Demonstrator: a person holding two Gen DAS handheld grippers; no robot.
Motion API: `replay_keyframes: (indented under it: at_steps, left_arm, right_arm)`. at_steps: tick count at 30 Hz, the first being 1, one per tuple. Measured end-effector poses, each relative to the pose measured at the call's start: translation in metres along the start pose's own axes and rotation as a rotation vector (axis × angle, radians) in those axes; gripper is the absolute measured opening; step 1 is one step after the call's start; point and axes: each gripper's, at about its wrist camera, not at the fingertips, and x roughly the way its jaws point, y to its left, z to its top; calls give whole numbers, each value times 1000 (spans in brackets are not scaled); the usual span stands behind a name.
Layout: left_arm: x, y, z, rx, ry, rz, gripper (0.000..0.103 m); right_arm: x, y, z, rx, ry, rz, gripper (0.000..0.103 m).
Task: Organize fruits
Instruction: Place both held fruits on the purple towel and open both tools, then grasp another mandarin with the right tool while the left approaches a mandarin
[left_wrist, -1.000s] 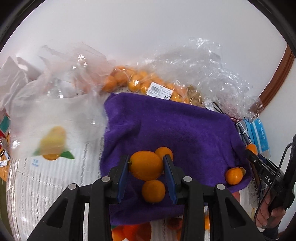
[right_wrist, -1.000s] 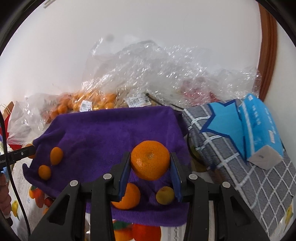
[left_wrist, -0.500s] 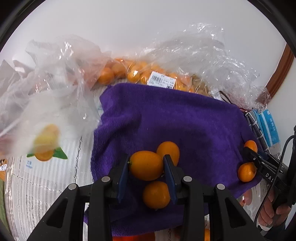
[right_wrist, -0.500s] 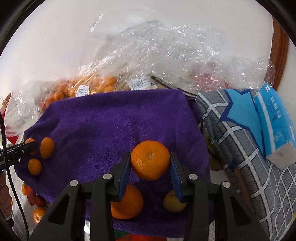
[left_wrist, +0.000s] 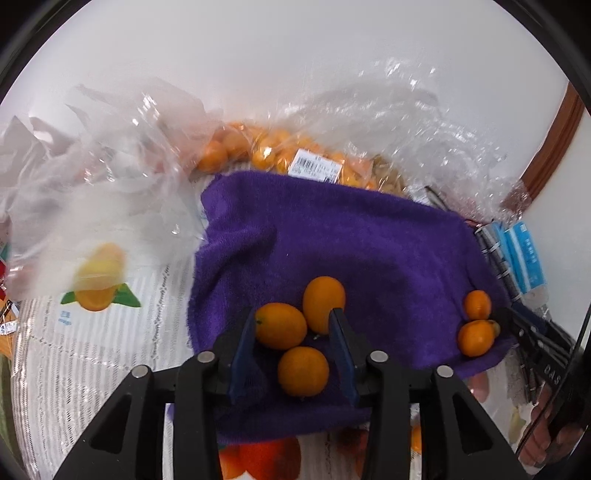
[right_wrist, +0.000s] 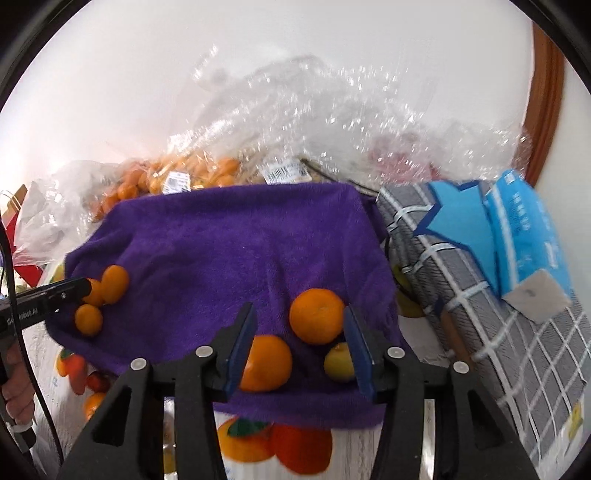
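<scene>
A purple towel (left_wrist: 351, 236) (right_wrist: 236, 236) lies on the table. In the left wrist view my left gripper (left_wrist: 293, 325) is open over three kumquats: one (left_wrist: 280, 325) by the left finger, one (left_wrist: 324, 305) beyond, one (left_wrist: 303, 371) nearer. In the right wrist view my right gripper (right_wrist: 299, 325) is open around a mandarin (right_wrist: 317, 316) resting on the towel. A second mandarin (right_wrist: 266, 362) and a small yellowish fruit (right_wrist: 339, 362) lie closer. The left gripper's tip (right_wrist: 74, 288) shows beside the kumquats (right_wrist: 115, 283).
Clear plastic bags with small oranges (left_wrist: 258, 151) (right_wrist: 192, 173) are heaped behind the towel. A grey checked cushion (right_wrist: 480, 295) with a blue tissue pack (right_wrist: 524, 236) lies to the right. A fruit-print cloth (left_wrist: 92, 332) covers the table.
Both grippers have opened. The kumquat has left the left jaws and the mandarin the right jaws; both now rest on the towel.
</scene>
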Motion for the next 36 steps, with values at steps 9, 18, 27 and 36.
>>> replay_keyframes:
  at_steps: [9, 18, 27, 36]
  left_arm:
    - [-41, 18, -23, -17, -38, 23, 47]
    - [-57, 38, -62, -48, -15, 28, 46]
    - [-66, 56, -84, -70, 4, 34, 47]
    - [-62, 52, -89, -59, 15, 7, 46]
  right_arm:
    - [-25, 27, -38, -5, 11, 50, 49]
    - [-21, 56, -76, -33, 68, 127, 49]
    - [-13, 102, -91, -121, 81, 156, 45]
    - [5, 102, -87, -128, 101, 140, 38]
